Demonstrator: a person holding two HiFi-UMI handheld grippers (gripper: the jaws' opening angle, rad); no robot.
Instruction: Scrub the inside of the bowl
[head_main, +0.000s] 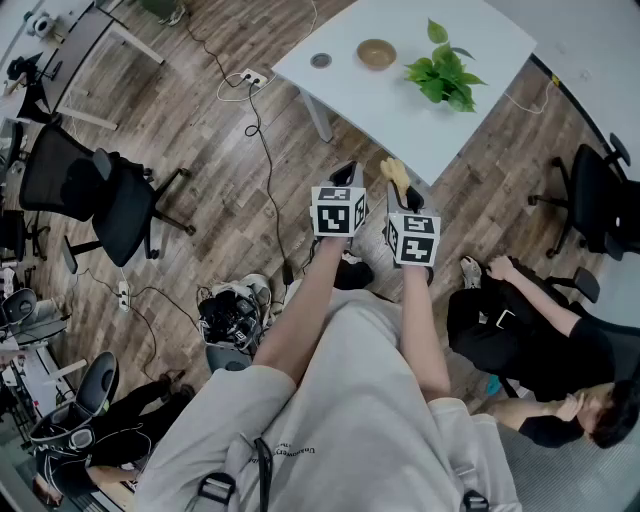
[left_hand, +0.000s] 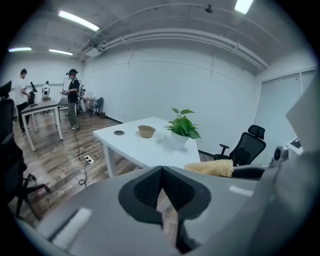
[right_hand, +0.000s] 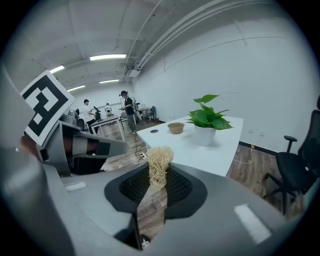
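Right gripper (right_hand: 159, 174) jaws clamp a fibre scrubber (right_hand: 159, 161), long axis along them, tip toward 12 o'clock, where the bowl (head_main: 376, 53) sits on the tabletop (head_main: 480, 45); left gripper (left_hand: 161, 176) jaws meet, empty.

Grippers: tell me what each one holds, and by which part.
The right gripper is shut on a pale fibre scrubber, pinching its lower end; the tuft sticks out past the tips. The left gripper is shut, empty.

Left gripper (left_hand: 161, 171) fingers (left_hand: 146, 188) together, empty; bowl (left_hand: 146, 131) beside plant (left_hand: 183, 128) on white table (left_hand: 131, 149).
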